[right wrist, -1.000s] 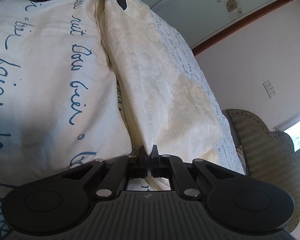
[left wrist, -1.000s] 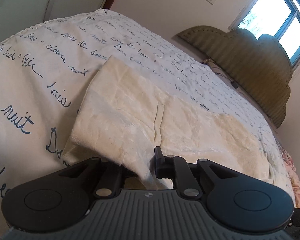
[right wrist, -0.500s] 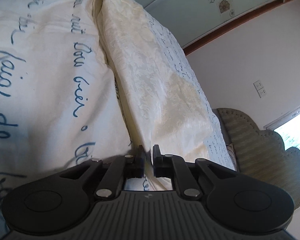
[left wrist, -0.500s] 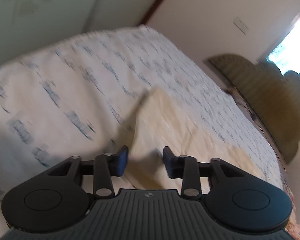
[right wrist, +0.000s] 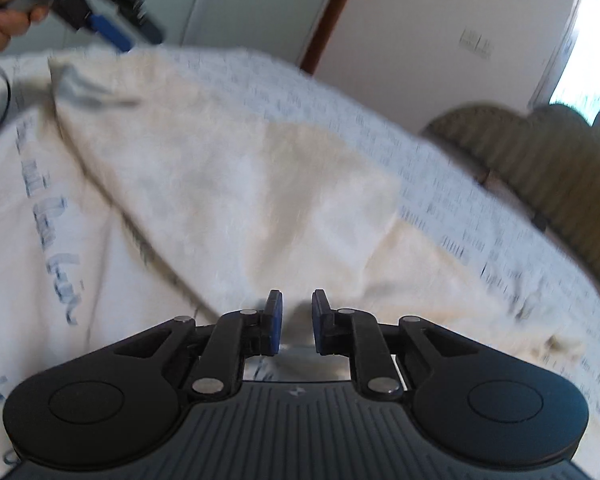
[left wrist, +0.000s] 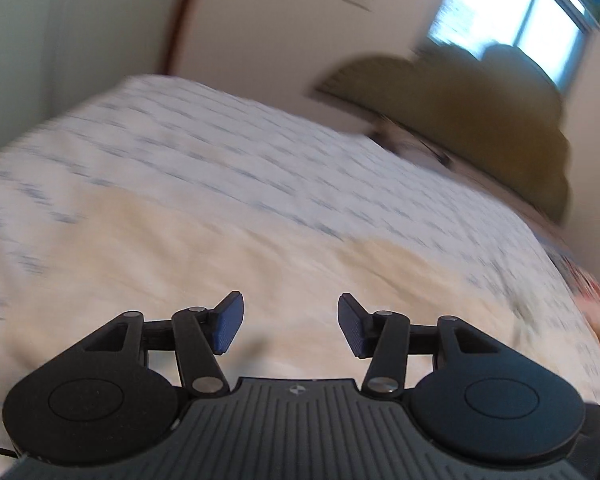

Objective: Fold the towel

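Observation:
A cream towel point(left wrist: 204, 264) lies folded on the bed, blurred by motion in the left wrist view. My left gripper point(left wrist: 290, 326) hangs above its near part, open wide with nothing between the fingers. In the right wrist view the same towel point(right wrist: 236, 200) stretches from its far corner at upper left toward me. My right gripper point(right wrist: 296, 320) stands open a little, just above the towel's near edge, holding nothing. The left gripper point(right wrist: 112, 12) also shows at the top left of that view, in a person's hand point(right wrist: 0, 16), above the towel's far corner.
The bed is covered by a white sheet point(left wrist: 228, 148) with blue handwriting print. An olive padded headboard point(left wrist: 472, 128) stands at the far right under a bright window point(left wrist: 520, 20). A pale wardrobe door point(right wrist: 252, 4) and a wall socket point(right wrist: 476, 42) lie beyond the bed.
Both grippers were shut on the towel's edge a second ago. Both have let go and opened, the left one wide. Both have lifted away, and the towel now rests on the bed.

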The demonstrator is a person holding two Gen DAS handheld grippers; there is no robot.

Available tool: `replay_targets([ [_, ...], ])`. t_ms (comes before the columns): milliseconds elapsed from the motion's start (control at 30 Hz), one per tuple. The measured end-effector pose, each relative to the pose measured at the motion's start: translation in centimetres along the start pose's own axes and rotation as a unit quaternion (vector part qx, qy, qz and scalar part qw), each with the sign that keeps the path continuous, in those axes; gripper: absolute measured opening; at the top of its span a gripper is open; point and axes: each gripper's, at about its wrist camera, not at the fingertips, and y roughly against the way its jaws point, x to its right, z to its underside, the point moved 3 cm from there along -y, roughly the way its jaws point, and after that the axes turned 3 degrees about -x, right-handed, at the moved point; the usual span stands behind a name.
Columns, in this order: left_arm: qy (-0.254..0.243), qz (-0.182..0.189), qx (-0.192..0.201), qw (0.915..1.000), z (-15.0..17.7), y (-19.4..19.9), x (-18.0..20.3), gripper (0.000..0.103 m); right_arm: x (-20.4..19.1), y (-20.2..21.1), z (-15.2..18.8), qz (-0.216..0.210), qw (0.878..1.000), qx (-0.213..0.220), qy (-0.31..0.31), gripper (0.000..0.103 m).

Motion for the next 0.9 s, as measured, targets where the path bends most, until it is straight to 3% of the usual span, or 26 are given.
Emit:
replay_targets([
  [100, -0.047, 0.035, -0.043, 0.9973, 1.9, -3.2, 4.3, 0.057, 0.4, 1.1, 0.4, -0.011, 1.0, 0.004, -0.018, 0.015],
  [167, -0.072, 0.051, -0.059, 0.9944, 3.0, -4.8, 6.7, 0.057, 2.3, 2.5, 0.7, -0.014, 0.997, 0.024, -0.067, 0.015],
  [267, -0.108, 0.074, -0.073, 0.9887, 4.7, -7.1, 9.9, 0.057, 6.9, 4.1, 2.5, 0.052, 0.987, 0.032, -0.146, 0.015],
  [400, -0.167, 0.107, -0.085, 0.9765, 6.8, -9.1, 14.0, 0.057, 13.6, 4.6, 7.3, 0.154, 0.957, -0.019, -0.247, 0.016],
  [500, -0.208, 0.124, -0.087, 0.9663, 8.4, -9.6, 16.5, 0.057, 16.2, 3.5, 11.7, 0.163, 0.939, -0.1, -0.286, 0.018],
  [567, -0.233, 0.151, -0.073, 0.9578, 9.2, -9.0, 18.0, 0.057, 16.4, 4.4, 13.0, 0.154, 0.934, -0.08, -0.312, 0.018],
  [667, -0.268, 0.192, -0.06, 0.9423, 10.1, -8.4, 20.0, 0.059, 17.2, 5.3, 12.7, 0.143, 0.925, -0.054, -0.348, 0.019],
  [833, -0.292, 0.246, -0.089, 0.9201, 11.4, -9.9, 22.9, 0.058, 20.8, 5.4, 8.9, 0.144, 0.914, -0.029, -0.378, 0.02],
  [900, -0.285, 0.251, -0.098, 0.9198, 11.7, -11.0, 23.4, 0.058, 22.7, 4.2, 6.3, 0.133, 0.917, -0.018, -0.376, 0.032],
])
